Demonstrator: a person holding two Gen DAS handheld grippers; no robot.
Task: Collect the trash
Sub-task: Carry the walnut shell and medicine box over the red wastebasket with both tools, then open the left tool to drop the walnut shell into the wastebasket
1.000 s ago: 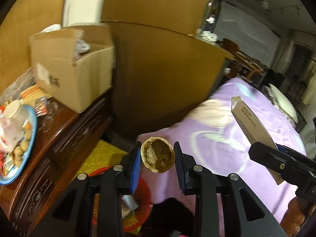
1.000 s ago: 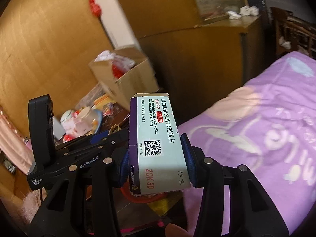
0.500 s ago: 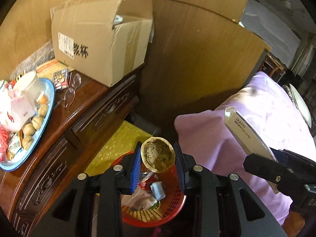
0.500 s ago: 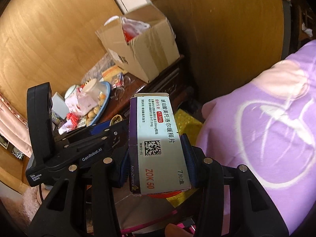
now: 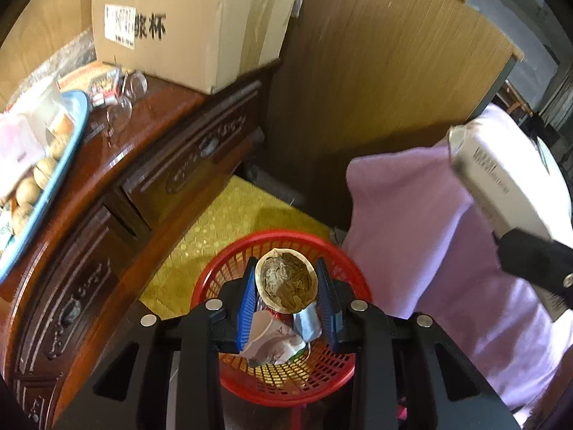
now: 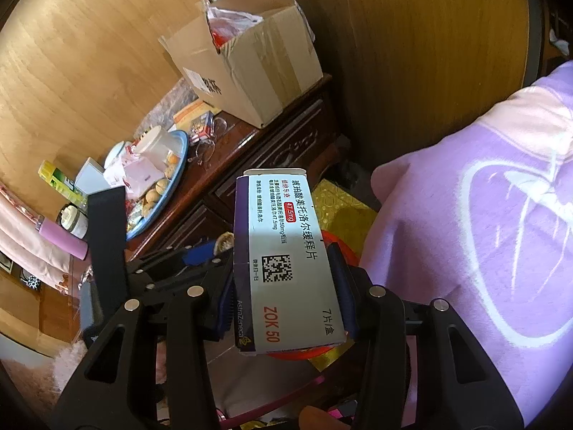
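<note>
Above the round red plastic mesh basket [image 5: 250,261] on the yellow patterned floor mat [image 5: 229,215], the left tool [image 5: 286,286] pinches a round brown paper cup liner holding crumbled remains [image 5: 286,281] between its blue pads. Crumpled wrappers [image 5: 275,340] already lie in the basket. To the left stands a dark carved wooden cabinet [image 5: 150,179] whose tabletop carries a taped cardboard box [image 5: 193,25], eyeglasses [image 5: 125,104] and a blue-rimmed tray of snacks [image 5: 39,165]. On the other side, the purple bed blanket [image 5: 412,222] hangs just beside the basket. The right tool [image 6: 283,286] is clamped on a white and purple medicine carton [image 6: 283,251], held above the mat, the basket mostly hidden behind it.
</note>
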